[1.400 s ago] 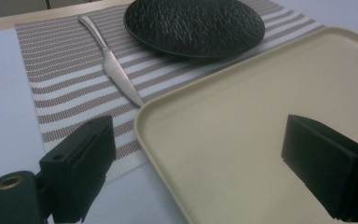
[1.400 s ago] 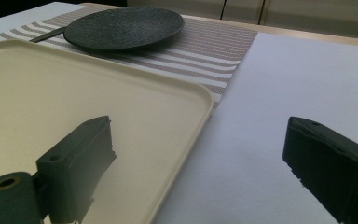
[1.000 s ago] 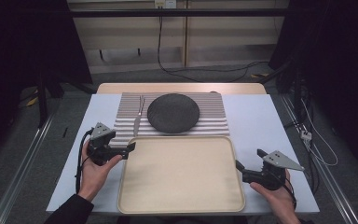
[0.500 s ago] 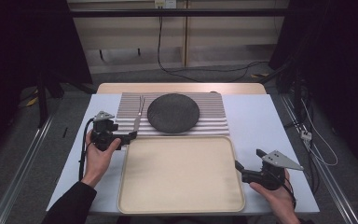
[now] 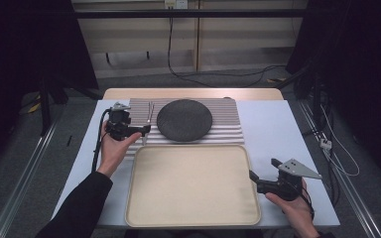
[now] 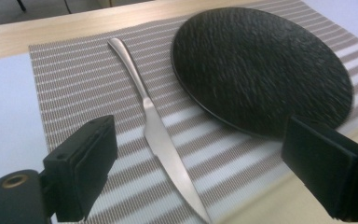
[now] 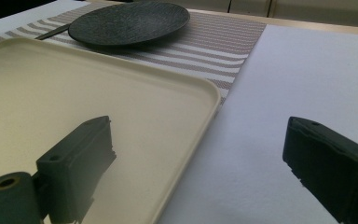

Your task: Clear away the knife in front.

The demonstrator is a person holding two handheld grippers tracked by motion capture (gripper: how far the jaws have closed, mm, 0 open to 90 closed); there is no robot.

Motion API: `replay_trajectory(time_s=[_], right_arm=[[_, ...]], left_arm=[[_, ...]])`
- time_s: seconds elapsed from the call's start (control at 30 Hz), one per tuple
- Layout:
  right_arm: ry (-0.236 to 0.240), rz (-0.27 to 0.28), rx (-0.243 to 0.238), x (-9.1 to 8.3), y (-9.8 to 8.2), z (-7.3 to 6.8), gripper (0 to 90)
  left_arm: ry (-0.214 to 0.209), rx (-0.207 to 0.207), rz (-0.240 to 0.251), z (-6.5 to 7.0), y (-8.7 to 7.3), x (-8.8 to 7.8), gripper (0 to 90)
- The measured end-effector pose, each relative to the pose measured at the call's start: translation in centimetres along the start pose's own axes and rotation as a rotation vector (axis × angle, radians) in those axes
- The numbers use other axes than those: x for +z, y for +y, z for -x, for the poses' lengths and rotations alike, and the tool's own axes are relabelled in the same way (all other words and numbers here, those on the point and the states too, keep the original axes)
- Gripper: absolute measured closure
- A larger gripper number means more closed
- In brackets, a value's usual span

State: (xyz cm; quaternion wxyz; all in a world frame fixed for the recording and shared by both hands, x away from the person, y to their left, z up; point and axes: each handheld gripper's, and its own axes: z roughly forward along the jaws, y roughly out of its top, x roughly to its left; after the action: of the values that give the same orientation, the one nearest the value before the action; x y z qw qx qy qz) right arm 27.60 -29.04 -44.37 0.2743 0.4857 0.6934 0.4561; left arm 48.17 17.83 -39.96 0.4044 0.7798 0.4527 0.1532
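Note:
A silver knife (image 6: 161, 133) lies on the striped placemat (image 6: 74, 79), left of a round black plate (image 6: 261, 65). My left gripper (image 6: 203, 154) is open and low over the mat, its jaws on either side of the knife's blade without touching it. From above, this left gripper (image 5: 145, 132) sits at the placemat's (image 5: 228, 126) left part, beside the knife (image 5: 150, 110) and the plate (image 5: 184, 119). My right gripper (image 5: 264, 169) is open at the right edge of the beige tray (image 5: 193, 188), holding nothing. Its own view has the right gripper (image 7: 198, 140) straddling the tray's rim (image 7: 205, 107).
The tray lies near the table's front edge on a white cloth (image 5: 273, 129). A wooden table strip (image 5: 193, 93) runs behind the mat. Cables (image 5: 327, 144) hang off the right side. The plate (image 7: 130, 21) lies beyond the tray.
My left gripper has moved forward, away from the person, from beside the tray up onto the placemat by the knife. The right gripper has barely shifted.

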Motion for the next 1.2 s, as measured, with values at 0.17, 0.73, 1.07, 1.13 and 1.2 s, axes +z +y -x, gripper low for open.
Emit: replay_trajectory(time_s=[0.17,0.73,1.07,1.13,1.2], right_arm=[[0.000,-0.001,0.001,0.0,-0.1,0.1,8.2],[0.000,-0.013,-0.011,0.1,-0.2,0.0,8.2],[0.010,-0.016,-0.015,0.3,-0.1,0.0,8.2],[0.013,-0.016,-0.017,0.3,-0.1,0.0,8.2],[0.012,-0.016,-0.016,0.3,-0.1,0.0,8.2]], left_arm=[[0.034,0.012,-0.031,-0.7,1.4,2.0,12.1],[0.132,-0.022,-0.175,-2.6,3.1,8.5,30.2],[0.150,-0.046,-0.222,-3.4,3.0,10.9,52.3],[0.154,-0.044,-0.231,-3.6,3.0,11.0,56.7],[0.156,-0.049,-0.230,-3.8,3.1,11.4,60.7]])
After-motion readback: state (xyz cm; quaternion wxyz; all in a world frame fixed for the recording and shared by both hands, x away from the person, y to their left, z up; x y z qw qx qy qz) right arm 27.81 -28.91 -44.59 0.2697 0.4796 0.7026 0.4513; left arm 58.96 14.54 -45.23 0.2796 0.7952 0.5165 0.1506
